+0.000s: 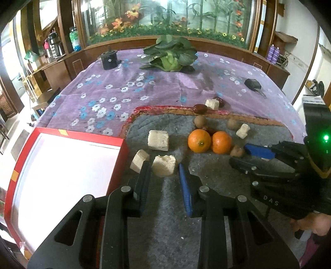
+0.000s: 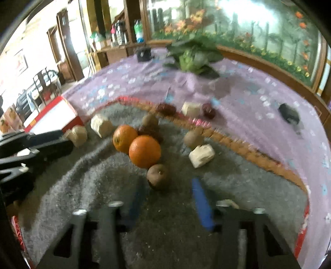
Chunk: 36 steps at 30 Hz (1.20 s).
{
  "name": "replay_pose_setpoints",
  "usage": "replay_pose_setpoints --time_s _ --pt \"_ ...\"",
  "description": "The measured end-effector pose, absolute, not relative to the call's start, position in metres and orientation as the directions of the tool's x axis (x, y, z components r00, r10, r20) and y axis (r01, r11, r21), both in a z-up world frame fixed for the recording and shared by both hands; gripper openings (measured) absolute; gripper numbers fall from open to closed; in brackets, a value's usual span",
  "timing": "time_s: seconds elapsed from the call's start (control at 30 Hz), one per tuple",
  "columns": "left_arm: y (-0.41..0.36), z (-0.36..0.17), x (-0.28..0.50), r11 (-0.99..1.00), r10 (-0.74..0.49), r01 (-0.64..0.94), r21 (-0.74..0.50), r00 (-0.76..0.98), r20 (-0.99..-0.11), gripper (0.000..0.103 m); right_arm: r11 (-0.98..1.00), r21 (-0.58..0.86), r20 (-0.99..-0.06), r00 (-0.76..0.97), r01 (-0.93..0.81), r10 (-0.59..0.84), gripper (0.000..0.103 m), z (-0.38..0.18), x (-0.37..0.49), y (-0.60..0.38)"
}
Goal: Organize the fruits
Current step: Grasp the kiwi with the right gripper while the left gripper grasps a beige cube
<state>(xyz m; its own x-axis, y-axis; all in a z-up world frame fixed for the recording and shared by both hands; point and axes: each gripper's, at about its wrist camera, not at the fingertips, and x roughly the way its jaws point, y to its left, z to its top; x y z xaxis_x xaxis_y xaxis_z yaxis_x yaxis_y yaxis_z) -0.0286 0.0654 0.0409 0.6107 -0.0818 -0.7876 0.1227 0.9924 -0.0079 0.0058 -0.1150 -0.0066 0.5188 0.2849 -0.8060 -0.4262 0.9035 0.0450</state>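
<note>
I see a bench [image 1: 62, 115] under a purple floral cloth [image 1: 107, 93], carrying a grey mat [image 1: 165, 207], red box [image 1: 62, 165] and leafy cabbage [image 1: 170, 55]

We see soft daylight filling the room, strongest from the glazed display wall [image 1: 165, 18] at the back. The white inside of the red box [image 1: 62, 175] glares, washed out. The left wrist view is sharp; the right wrist view is smeared by motion blur throughout. Fisheye distortion bends both pictures, with dark corners. Shadows under the oranges [image 1: 199, 140] are faint.
</note>
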Motion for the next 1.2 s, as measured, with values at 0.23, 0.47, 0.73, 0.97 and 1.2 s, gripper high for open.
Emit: replay_pose_setpoints --time_s 0.23,0.47,0.73,0.97,1.2 --pt "0.080 0.044 -0.033 0.996 -0.058 0.089 -0.003 0.619 -0.783 0.027 0.908 0.031 -0.800 0.534 -0.417 0.273 0.020 0.005 -0.006 -0.118" --pt "0.091 0.043 -0.039 0.998 -0.054 0.066 -0.017 0.620 -0.783 0.027 0.907 0.054 -0.786 0.543 -0.418 0.297 0.020 0.004 -0.010 -0.117" --pt "0.095 0.041 -0.039 0.998 -0.049 0.057 -0.018 0.612 -0.790 0.027 0.894 0.058 -0.801 0.514 -0.444 0.307 0.031 -0.004 0.010 -0.110" --pt "0.103 0.042 -0.038 0.999 -0.036 0.039 -0.015 0.611 -0.791 0.027 0.890 0.084 -0.792 0.512 -0.448 0.333 0.024 0.005 0.001 -0.115" --pt "0.116 0.048 -0.041 1.000 -0.015 0.015 -0.007 0.621 -0.783 0.027 0.870 0.121 -0.764 0.514 -0.479 0.389 0.024 0.030 -0.021 -0.099"
